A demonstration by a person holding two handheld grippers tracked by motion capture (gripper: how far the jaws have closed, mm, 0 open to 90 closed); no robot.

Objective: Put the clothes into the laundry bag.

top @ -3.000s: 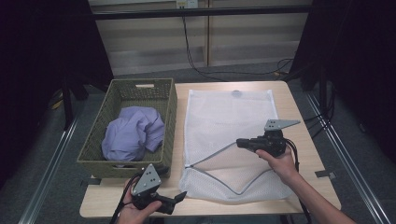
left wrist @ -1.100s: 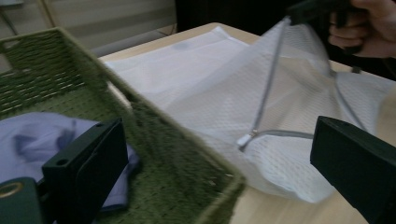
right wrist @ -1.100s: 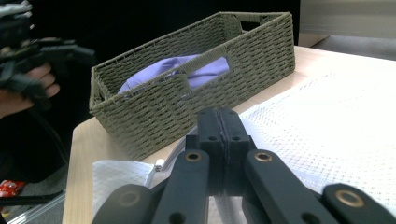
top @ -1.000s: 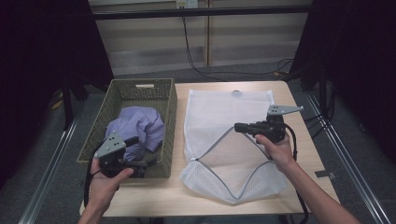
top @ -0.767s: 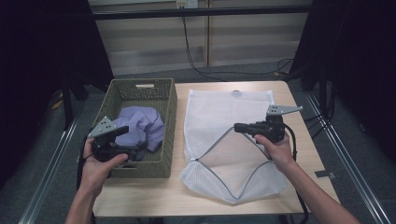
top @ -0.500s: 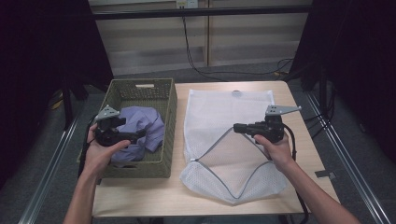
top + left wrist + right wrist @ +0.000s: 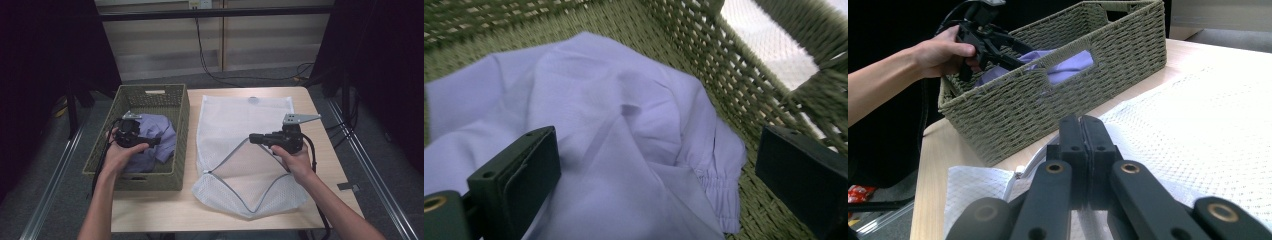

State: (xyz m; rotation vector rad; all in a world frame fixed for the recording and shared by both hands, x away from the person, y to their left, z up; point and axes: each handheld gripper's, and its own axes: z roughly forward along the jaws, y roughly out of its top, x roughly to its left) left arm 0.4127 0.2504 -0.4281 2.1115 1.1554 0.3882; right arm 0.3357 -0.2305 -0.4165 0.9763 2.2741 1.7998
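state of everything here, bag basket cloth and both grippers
white mesh laundry bag: flat on table, zipper mouth held open
green woven basket: upright, holds cloth
lavender cloth: crumpled in basket, not gripped
left gripper: open over cloth
right gripper: shut on bag's edge

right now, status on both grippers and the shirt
Left gripper open over shirt in basket. Right gripper shut on mesh bag rim, holding it open. Nothing blocking.

Curtained recording lab (image 7: 45,75), trailing cables (image 7: 210,60)
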